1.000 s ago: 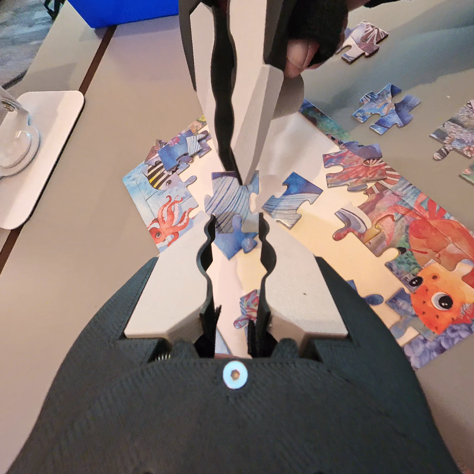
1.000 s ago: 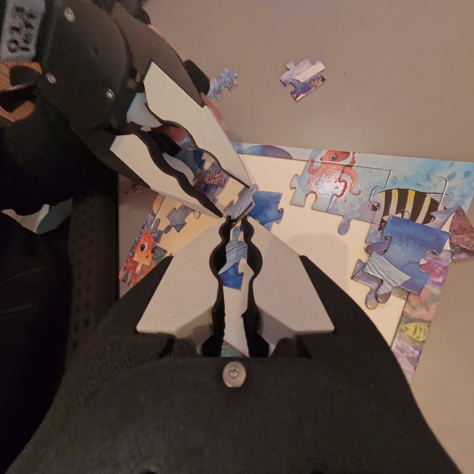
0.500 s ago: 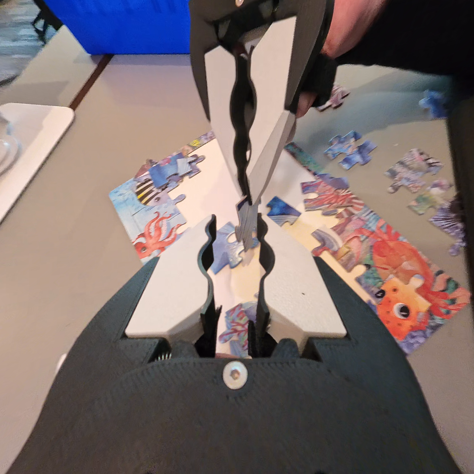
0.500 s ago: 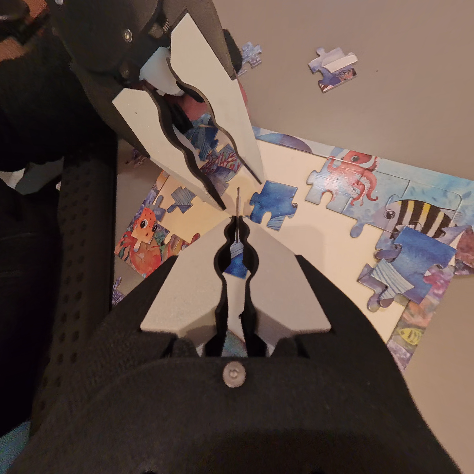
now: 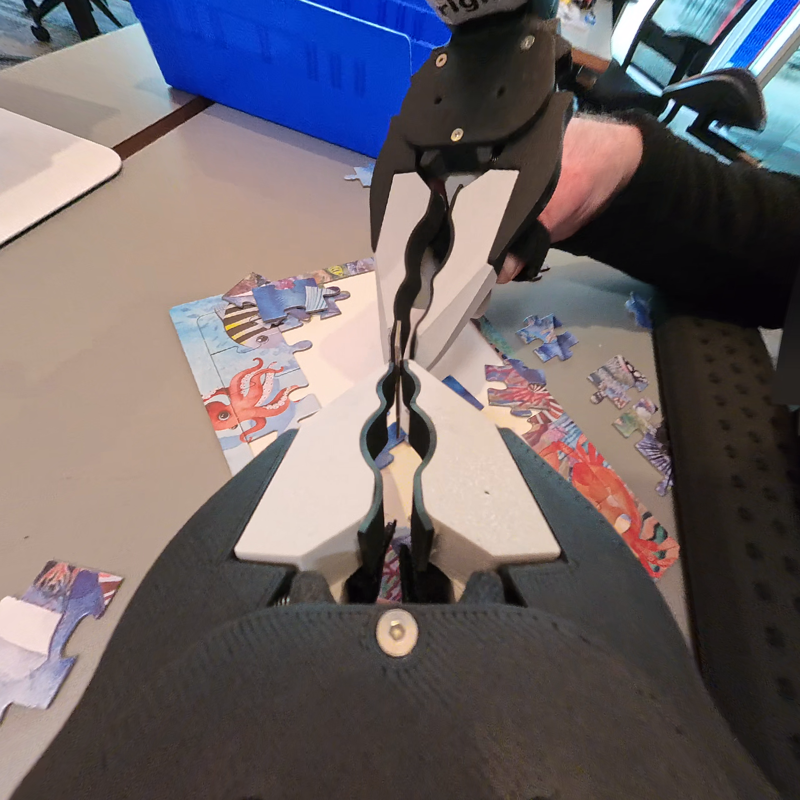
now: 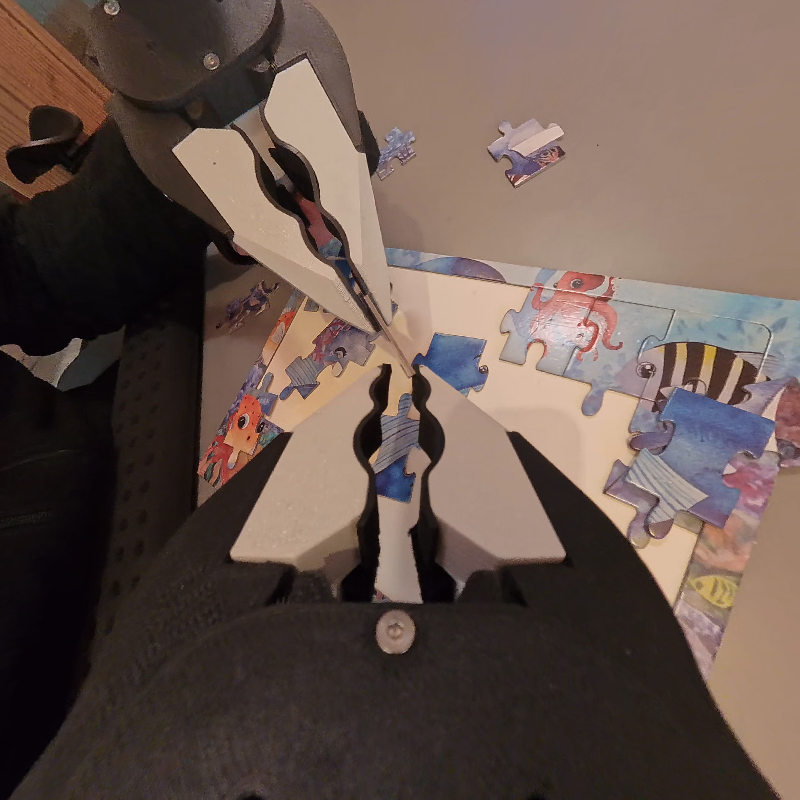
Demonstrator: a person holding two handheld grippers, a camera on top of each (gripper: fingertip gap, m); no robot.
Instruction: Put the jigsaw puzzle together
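A puzzle board [image 5: 346,346] [image 6: 541,411] lies on the grey table. The octopus pieces [image 5: 251,398] [image 6: 567,307] and a striped fish [image 5: 242,322] [image 6: 701,368] are set in it. My left gripper [image 5: 399,368] [image 6: 381,329] is shut on a thin puzzle piece [image 5: 397,337] [image 6: 396,350], seen edge-on and held above the board. My right gripper [image 6: 400,370] [image 5: 404,350] meets it tip to tip. Its jaws stand slightly apart around the piece's end. A striped blue piece [image 6: 396,437] and a blue piece [image 6: 454,363] lie loose on the board below.
A few overlapping pieces [image 6: 701,459] [image 5: 294,298] rest on the fish corner. Loose pieces lie on the table [image 5: 547,337] [image 5: 614,381] [image 5: 43,627] [image 6: 528,151]. A blue bin [image 5: 294,65] stands at the back, a white pad [image 5: 43,173] at the left and a black chair [image 5: 727,476] at the right. The grippers are tip to tip, or close to it. It is some 12 centimeters from my right tips to the striped fish [image 5: 242,322]. Look for it in the right wrist view [image 6: 694,367] too.
The right gripper lifted the piece off the board on edge. The left gripper has closed on it, and the right jaws have parted. Both grippers are higher above the board.
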